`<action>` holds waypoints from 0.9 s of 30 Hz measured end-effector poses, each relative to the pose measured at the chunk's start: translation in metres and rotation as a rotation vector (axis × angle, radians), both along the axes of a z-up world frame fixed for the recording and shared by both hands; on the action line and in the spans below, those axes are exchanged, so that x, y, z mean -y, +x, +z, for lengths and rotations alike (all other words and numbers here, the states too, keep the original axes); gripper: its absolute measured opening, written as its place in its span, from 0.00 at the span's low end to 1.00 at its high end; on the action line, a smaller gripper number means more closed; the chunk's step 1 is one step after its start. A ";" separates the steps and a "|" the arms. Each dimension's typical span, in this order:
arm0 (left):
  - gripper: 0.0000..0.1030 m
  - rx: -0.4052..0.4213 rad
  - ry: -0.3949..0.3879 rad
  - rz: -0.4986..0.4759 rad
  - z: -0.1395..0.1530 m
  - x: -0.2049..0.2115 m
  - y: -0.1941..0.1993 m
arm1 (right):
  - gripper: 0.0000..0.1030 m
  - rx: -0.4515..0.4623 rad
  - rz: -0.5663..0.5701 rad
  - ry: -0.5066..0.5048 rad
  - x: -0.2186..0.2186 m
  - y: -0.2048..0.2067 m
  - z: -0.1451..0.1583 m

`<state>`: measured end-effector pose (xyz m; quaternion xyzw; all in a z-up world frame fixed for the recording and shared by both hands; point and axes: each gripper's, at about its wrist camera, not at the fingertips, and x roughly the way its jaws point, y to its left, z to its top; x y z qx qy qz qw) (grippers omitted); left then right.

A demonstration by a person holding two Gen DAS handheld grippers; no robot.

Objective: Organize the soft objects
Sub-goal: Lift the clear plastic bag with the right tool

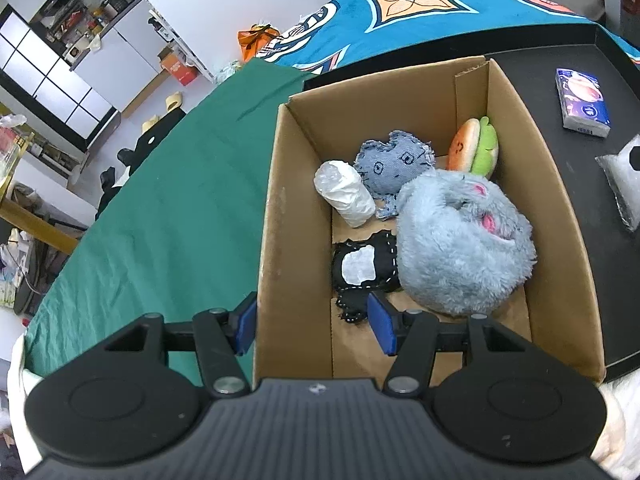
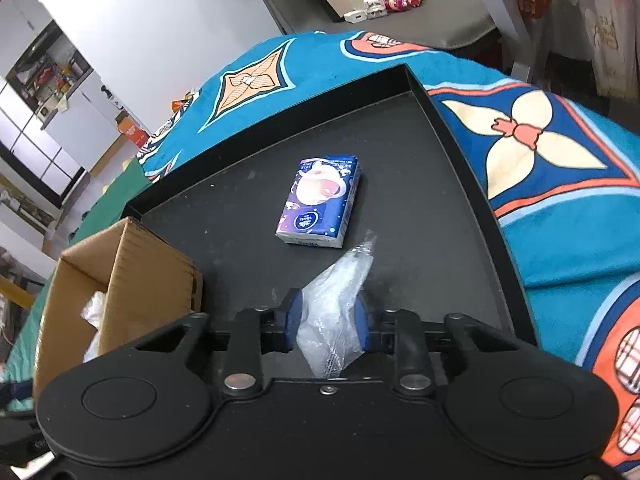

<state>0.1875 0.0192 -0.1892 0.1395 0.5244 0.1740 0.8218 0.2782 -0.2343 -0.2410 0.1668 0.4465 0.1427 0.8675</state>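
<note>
An open cardboard box [image 1: 404, 92] holds a fluffy grey-blue plush [image 1: 460, 240], a denim doll [image 1: 394, 168], a black stitched doll [image 1: 364, 266], a burger plush [image 1: 476, 148] and a white wrapped roll [image 1: 344, 194]. My left gripper [image 1: 312, 326] stands open astride the box's near left wall, one pad outside and one inside. My right gripper [image 2: 328, 324] is shut on a clear plastic bag [image 2: 336, 292] over the black tray [image 2: 400, 140]. A blue tissue pack [image 2: 320, 200] lies on the tray just beyond that bag. The same bag [image 1: 624, 184] and tissue pack [image 1: 582, 102] show at the right edge of the left wrist view.
The box [image 2: 152, 272] stands on the tray's left part, beside a green cloth [image 1: 160, 200]. A blue patterned blanket [image 2: 560, 220] surrounds the tray's raised rim. Shelves, furniture and clutter fill the room behind. A grey table [image 2: 440, 12] with small items stands beyond the blanket.
</note>
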 end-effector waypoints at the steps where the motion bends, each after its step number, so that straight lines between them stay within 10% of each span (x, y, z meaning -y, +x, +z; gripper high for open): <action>1: 0.55 0.001 -0.003 0.001 0.000 0.000 0.000 | 0.23 0.006 0.003 -0.008 0.000 -0.001 0.001; 27: 0.55 0.062 -0.080 0.045 0.018 -0.020 -0.012 | 0.22 0.164 0.057 -0.024 -0.011 -0.030 0.062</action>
